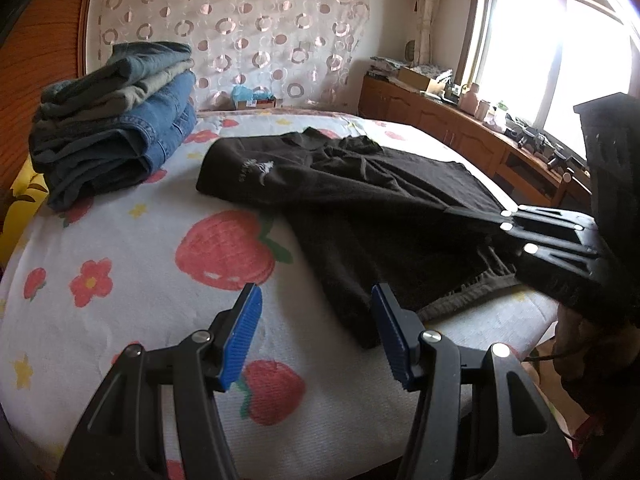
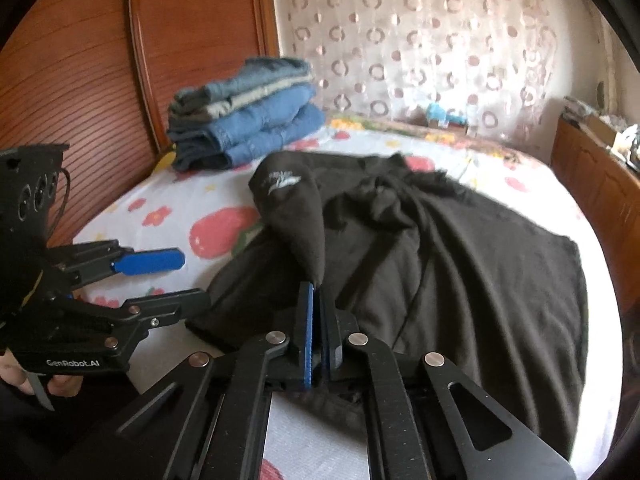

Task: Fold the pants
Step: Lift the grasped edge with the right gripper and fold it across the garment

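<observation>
Lying on a strawberry-print bedsheet (image 1: 120, 240): a stack of folded jeans (image 1: 116, 120), sitting near a wooden headboard (image 2: 80, 80). Hanging behind: a circle-patterned curtain (image 1: 240, 20). Running under the window (image 1: 532, 40): a cluttered wooden cabinet (image 1: 460, 128).

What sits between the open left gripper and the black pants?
Only bare strawberry-print sheet, nothing else. In the left wrist view, the left gripper stands open just short of the black pants; the pants' near edge lies by its right pad.
</observation>
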The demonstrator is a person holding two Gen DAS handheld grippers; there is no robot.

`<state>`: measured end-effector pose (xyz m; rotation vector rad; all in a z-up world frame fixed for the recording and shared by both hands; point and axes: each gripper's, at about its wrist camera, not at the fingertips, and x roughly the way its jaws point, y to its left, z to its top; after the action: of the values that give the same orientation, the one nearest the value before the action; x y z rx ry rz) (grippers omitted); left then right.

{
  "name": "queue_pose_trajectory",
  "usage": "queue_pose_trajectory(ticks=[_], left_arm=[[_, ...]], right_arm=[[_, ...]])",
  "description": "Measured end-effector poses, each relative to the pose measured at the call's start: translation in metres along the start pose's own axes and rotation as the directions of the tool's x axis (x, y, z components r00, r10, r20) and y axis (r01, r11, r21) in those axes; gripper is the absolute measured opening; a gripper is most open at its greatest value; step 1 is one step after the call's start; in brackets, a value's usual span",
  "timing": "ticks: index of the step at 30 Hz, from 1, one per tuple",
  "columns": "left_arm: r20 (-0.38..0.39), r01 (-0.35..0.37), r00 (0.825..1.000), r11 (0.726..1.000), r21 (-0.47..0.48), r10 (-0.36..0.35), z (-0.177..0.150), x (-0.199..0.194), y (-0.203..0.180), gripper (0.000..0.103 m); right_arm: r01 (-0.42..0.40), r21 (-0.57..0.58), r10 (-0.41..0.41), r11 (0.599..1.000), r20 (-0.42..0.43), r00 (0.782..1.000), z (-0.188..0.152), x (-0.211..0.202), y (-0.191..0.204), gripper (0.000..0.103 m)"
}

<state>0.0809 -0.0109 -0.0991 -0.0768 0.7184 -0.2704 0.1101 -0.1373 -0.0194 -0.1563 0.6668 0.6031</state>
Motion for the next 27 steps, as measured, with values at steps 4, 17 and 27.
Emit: queue_pose_trajectory(ticks=[4,17,27], left_arm=[[0.016,0.005,1.000,1.000,0.002,-0.005,0.003,-0.003,-0.001,0.056],[0.030,0.045,0.999,0.998,0.034,-0.046,0.025,-0.001,-0.019,0.056],[0.037,0.069,0.997,0.993,0.092,-0.072,0.051,0.011,-0.050,0.056]], right_arm=[[0.032,-0.001,-0.032,0.999,0.046,0.998,0.008,-0.016,-0.007,0.000],[0.130,0.034,-0.133,0.991,0.102,0.986,0.007,-0.061,-0.045,0.000],[0.172,0.076,-0.181,0.982,0.124,0.976,-0.005,-0.088,-0.070,0.000]])
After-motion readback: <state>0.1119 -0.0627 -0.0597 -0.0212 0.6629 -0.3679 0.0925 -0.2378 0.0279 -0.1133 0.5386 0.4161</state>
